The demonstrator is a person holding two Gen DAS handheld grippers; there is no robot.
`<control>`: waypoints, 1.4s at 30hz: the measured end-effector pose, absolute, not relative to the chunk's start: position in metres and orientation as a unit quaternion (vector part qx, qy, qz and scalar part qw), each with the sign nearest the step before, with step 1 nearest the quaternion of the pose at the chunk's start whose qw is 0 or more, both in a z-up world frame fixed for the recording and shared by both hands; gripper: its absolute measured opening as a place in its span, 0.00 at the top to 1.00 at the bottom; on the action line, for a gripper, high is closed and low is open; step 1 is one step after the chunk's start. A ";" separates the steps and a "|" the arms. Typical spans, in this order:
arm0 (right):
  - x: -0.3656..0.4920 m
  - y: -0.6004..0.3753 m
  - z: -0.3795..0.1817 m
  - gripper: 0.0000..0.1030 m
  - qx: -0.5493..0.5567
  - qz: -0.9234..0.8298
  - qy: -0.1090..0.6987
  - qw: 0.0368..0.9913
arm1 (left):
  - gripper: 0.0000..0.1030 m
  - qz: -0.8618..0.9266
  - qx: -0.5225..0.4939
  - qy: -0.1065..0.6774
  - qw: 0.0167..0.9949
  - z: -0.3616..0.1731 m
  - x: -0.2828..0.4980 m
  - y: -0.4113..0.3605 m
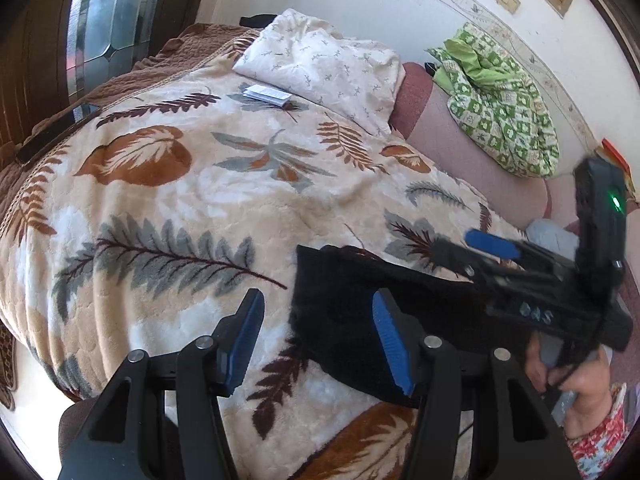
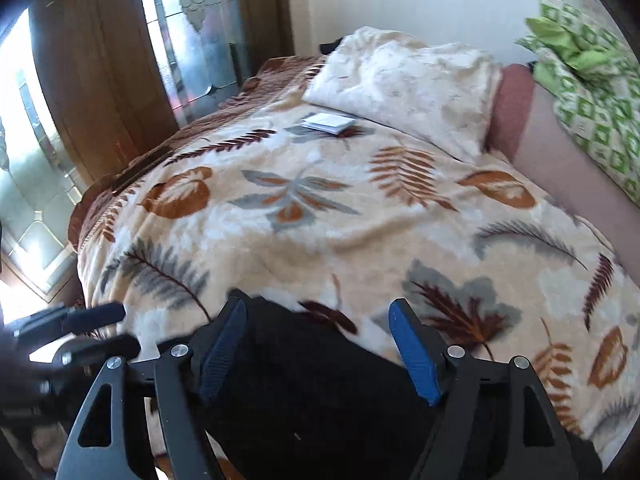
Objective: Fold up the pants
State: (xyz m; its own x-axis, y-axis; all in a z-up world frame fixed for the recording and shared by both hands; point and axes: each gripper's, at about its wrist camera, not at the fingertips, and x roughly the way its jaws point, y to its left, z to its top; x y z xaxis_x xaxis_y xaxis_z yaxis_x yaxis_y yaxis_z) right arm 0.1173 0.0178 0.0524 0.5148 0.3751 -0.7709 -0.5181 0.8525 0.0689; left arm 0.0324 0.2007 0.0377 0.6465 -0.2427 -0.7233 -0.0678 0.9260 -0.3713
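Observation:
Black pants (image 1: 340, 304) lie bunched on the near edge of the leaf-patterned blanket (image 1: 180, 200). My left gripper (image 1: 316, 296) is open just above them; its right pad sits over the cloth and its left pad over bare blanket. In the left wrist view my right gripper (image 1: 460, 246) hovers at the pants' far right end, held by a hand (image 1: 560, 368). In the right wrist view the right gripper (image 2: 320, 304) stands wide open over the pants (image 2: 320, 384), with nothing pressed between its pads. The left gripper (image 2: 128, 328) shows at the left edge.
A cream pillow (image 1: 328, 64) and a small white booklet (image 1: 266, 94) lie at the head of the bed. A green patterned cloth (image 1: 504, 112) is heaped on the pink bolster by the wall. A dark flat phone (image 1: 56, 136) rests on the bed's left edge.

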 end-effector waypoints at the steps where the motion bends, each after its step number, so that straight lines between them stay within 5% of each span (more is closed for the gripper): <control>1: 0.109 0.000 0.048 0.23 -0.081 0.240 0.425 0.869 | 0.46 -0.058 -0.177 0.421 0.888 0.036 0.039 0.190; 12: 0.018 -0.258 -0.028 0.24 0.071 -0.015 0.530 0.845 | 0.46 -0.034 -0.081 0.483 0.871 -0.018 0.062 0.143; 15: -0.006 -0.328 -0.029 0.34 0.158 -0.047 0.521 0.838 | 0.45 -0.018 -0.058 0.486 0.872 -0.019 0.063 0.144; 18: -0.017 -0.358 -0.023 0.31 0.237 -0.038 0.498 0.833 | 0.39 0.011 -0.052 0.492 0.869 -0.021 0.070 0.150; 23: -0.014 -0.352 -0.013 0.28 0.152 -0.103 0.485 0.855 | 0.36 0.031 -0.133 0.507 0.851 -0.017 0.072 0.179; 34: 0.081 -0.258 0.023 0.28 0.069 0.034 0.437 0.896 | 0.36 -0.012 -0.079 0.463 0.883 0.017 0.088 0.114; 38: 0.144 -0.225 0.015 0.49 0.067 0.107 0.497 0.859 | 0.36 -0.013 -0.056 0.471 0.880 -0.004 0.096 0.095; 42: 0.183 -0.205 -0.007 0.49 0.029 0.137 0.561 0.816 | 0.36 -0.018 -0.014 0.470 0.882 -0.018 0.090 0.086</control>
